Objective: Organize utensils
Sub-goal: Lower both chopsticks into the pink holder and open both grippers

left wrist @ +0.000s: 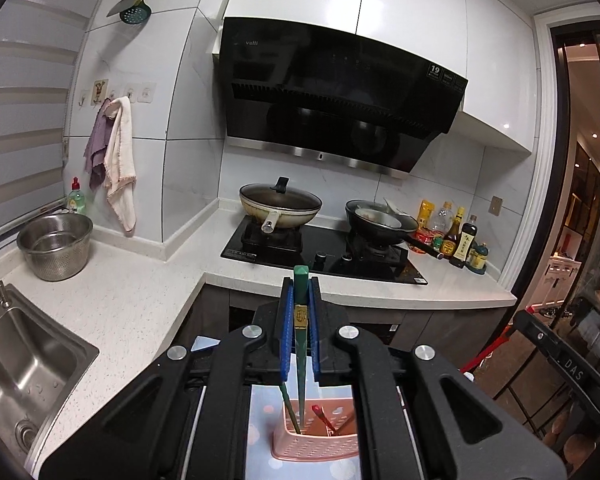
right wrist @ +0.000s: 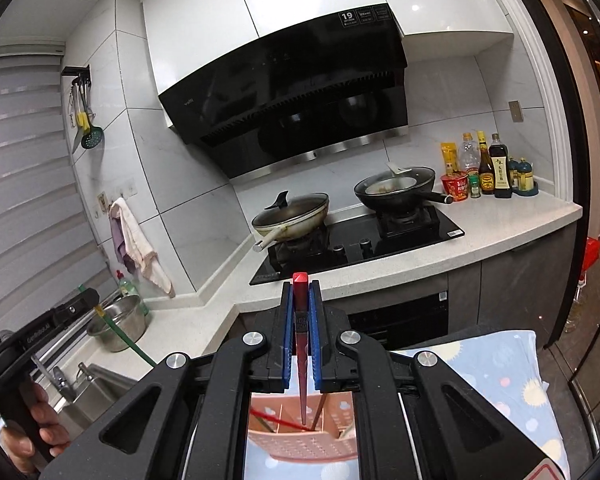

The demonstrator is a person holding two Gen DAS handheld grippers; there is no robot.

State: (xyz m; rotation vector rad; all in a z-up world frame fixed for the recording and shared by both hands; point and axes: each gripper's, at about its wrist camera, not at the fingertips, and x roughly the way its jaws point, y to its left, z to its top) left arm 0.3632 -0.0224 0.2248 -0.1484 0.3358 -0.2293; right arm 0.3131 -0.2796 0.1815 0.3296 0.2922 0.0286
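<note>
The left claw point(left wrist: 301, 300) is clamped on a dark green chopstick point(left wrist: 300, 344) with a small gold label band, its blunt square end poking out past the blue pads and its thin tapered end pointing down toward the pink perforated basket point(left wrist: 314, 446) just below the claw. The right claw point(right wrist: 301, 304) is likewise pinched tight on a red chopstick point(right wrist: 302, 360), square-topped and narrowing to a point that hangs over the same basket. In the basket, below both claws, another green stick point(left wrist: 289, 408) and a red one point(left wrist: 323, 418) lean at angles.
</note>
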